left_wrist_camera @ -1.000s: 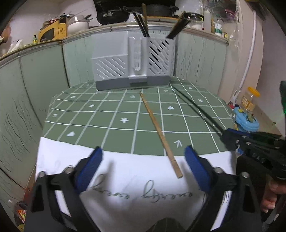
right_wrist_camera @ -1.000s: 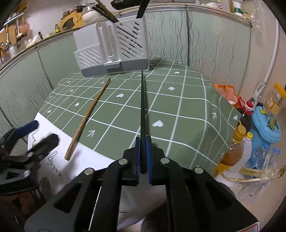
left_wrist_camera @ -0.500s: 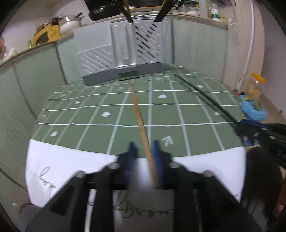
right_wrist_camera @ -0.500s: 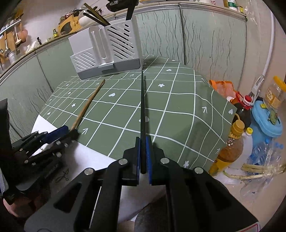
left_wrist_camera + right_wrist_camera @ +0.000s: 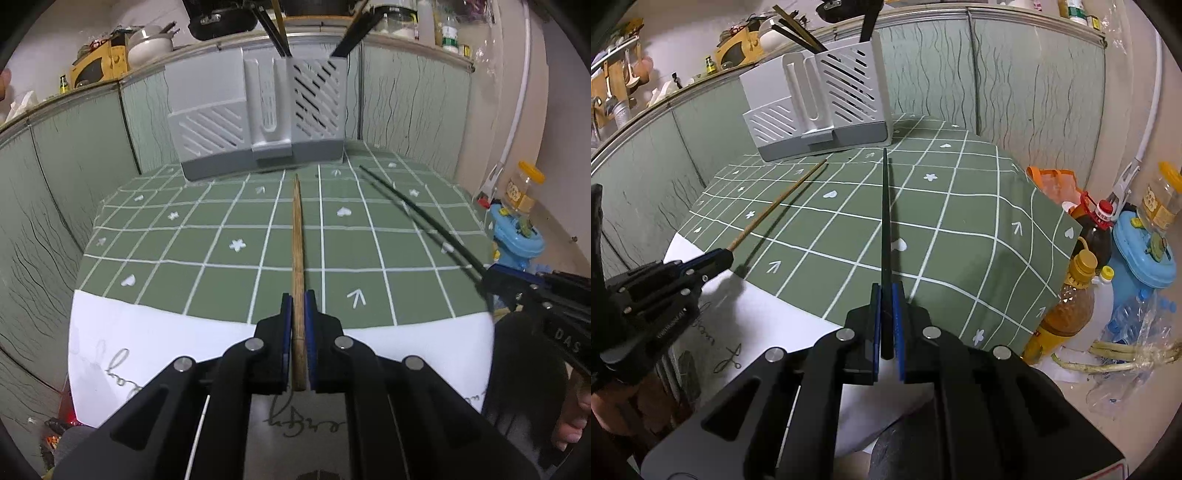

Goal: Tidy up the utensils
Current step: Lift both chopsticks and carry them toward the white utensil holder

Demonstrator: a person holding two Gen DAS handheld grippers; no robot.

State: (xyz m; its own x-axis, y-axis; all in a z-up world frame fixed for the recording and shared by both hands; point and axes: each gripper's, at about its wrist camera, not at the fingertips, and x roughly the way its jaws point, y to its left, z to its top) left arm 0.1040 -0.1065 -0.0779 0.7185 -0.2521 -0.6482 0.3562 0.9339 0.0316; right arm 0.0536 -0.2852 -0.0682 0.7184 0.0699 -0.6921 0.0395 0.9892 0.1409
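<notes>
The left gripper (image 5: 298,295) sits low in the centre of its own view, its blue pads clenched on the near end of a wooden chopstick (image 5: 297,236) that runs straight up the frame toward the grey utensil holder (image 5: 255,122). In the right wrist view the same gripper (image 5: 726,256) enters from the left edge, the wooden chopstick (image 5: 775,206) slanting up to the right above the green checked tablecloth (image 5: 942,236). The right gripper (image 5: 885,290) is likewise clamped, grasping a black chopstick (image 5: 885,221) that points up the middle of the frame toward the holder (image 5: 820,99); from the left wrist camera it (image 5: 487,275) shows at the right edge, the black chopstick (image 5: 417,212) angling to the upper left. Only the right view shows oil bottles (image 5: 1067,299) and a blue container (image 5: 1145,251) at lower right. The holder's slotted right compartment holds several dark utensils (image 5: 275,29) sticking out of the top; its lower left section's contents cannot be seen.
</notes>
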